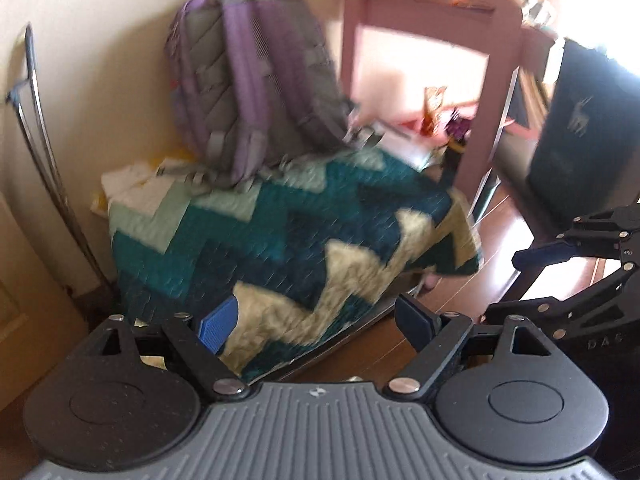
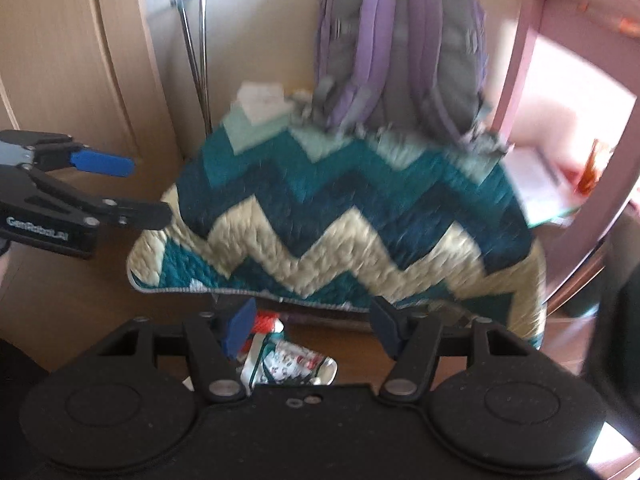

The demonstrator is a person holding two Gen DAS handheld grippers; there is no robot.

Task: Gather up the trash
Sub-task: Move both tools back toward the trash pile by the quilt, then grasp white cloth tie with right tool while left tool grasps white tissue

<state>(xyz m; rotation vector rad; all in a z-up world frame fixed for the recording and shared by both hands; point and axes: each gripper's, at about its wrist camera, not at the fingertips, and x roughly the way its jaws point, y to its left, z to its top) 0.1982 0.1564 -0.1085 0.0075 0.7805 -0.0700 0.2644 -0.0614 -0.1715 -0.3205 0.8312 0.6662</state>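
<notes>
Judging from how things lie, the collecting has barely begun: neither gripper carries anything, and no bin or bag for the rubbish shows in either view

The left gripper has its jaws spread wide with nothing between them; behind the gap is only the zigzag quilt draped over a low piece of furniture. The right gripper is likewise spread, its pads touching nothing. Both point downward toward the wooden floor

The clearest piece of trash is a crumpled printed wrapper lying on the floor, just below the quilt's hanging edge and seen through the gap of the right gripper's fingers, nearer the left-hand one. A bit of red material sits just behind it; the blur makes it hard to say what that is. A purple backpack rests on top of the quilt against the wall, and a pink chair frame stands beside it with colourful scraps seen through it, too smeared to identify

Everything is left to do: reach the wrapper, close on it, and find somewhere to put it
</notes>
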